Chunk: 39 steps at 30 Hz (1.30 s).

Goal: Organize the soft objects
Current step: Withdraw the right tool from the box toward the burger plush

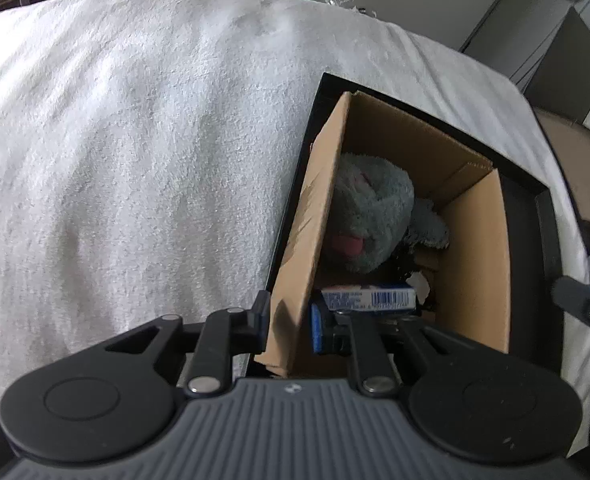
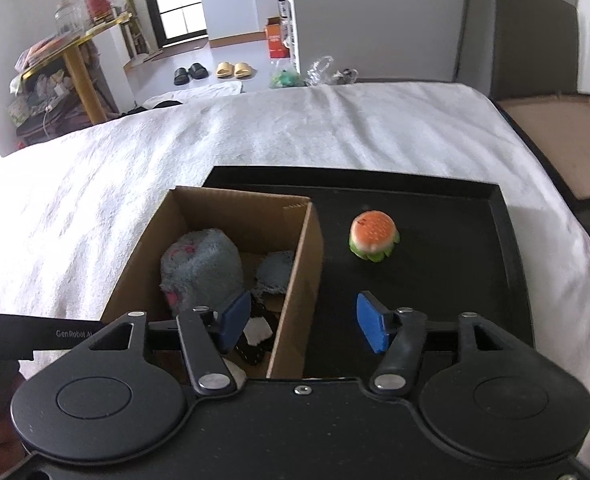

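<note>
A cardboard box [image 1: 475, 248] [image 2: 295, 280] stands on a black tray [image 2: 435, 280] on the white bedding. Inside lie a grey-green plush toy [image 1: 369, 216] [image 2: 201, 268] with a pink tongue, a smaller grey soft piece [image 2: 275, 270] and a small blue-and-white carton [image 1: 369, 300]. My left gripper [image 1: 289, 324] straddles the box's left wall, its pads close to the cardboard on either side. My right gripper [image 2: 303, 322] is open and empty, straddling the box's right wall. A soft burger toy [image 2: 373, 240] sits on the tray beyond the right finger.
The white towel-covered bed [image 1: 135, 140] spreads left and ahead. A brown board in a dark frame [image 2: 563, 144] lies at the right. Slippers [image 2: 211, 70], a yellow-legged shelf [image 2: 75, 60] and bags are on the floor beyond the bed.
</note>
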Each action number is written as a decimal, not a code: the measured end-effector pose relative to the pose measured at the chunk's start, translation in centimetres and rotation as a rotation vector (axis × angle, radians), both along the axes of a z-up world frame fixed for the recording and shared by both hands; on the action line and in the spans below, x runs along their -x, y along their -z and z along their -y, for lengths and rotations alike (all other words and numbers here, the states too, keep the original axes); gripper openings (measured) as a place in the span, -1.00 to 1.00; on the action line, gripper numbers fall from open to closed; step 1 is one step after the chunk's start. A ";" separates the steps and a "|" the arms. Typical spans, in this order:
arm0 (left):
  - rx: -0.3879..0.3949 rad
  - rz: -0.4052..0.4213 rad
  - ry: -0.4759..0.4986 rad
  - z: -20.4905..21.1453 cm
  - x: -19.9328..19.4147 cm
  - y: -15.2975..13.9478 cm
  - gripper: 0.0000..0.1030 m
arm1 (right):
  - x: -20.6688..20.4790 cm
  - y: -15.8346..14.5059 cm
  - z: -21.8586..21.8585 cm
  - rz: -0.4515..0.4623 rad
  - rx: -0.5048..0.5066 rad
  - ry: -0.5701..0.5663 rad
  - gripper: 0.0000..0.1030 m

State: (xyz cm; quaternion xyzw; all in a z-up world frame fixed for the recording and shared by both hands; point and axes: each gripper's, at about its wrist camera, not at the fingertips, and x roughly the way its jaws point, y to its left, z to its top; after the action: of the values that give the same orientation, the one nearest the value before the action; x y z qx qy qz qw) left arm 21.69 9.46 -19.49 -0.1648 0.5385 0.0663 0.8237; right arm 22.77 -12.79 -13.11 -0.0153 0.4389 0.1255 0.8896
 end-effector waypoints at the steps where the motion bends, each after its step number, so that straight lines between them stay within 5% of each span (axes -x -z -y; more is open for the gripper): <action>1: -0.006 -0.008 0.003 0.1 -0.1 -0.1 -0.60 | 0.1 -0.1 0.3 -0.005 -0.005 0.006 0.22; 4: -0.018 -0.012 0.014 0.5 0.0 -0.8 -0.52 | 0.7 -0.8 1.4 -0.006 -0.018 0.020 0.32; 12: -0.067 0.044 0.040 2.1 1.3 -5.4 0.07 | 2.3 -2.6 4.4 0.006 -0.081 0.057 0.56; 19: -0.134 0.097 0.065 4.4 3.4 -9.5 0.37 | 4.2 -4.3 6.5 0.039 -0.117 0.082 1.00; 27: -0.165 0.160 0.085 6.3 6.4 -13.5 0.68 | 6.4 -6.1 7.7 0.046 -0.123 0.074 1.00; 39: -0.186 0.204 0.132 7.9 9.8 -16.0 0.78 | 9.8 -8.5 8.6 0.094 -0.095 0.094 1.00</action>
State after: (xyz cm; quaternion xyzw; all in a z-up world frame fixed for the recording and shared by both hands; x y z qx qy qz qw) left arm 11.89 1.56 -3.44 -0.0578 0.4533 0.0448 0.8884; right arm 12.92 -21.36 -4.60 0.0415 0.3903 0.1036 0.9139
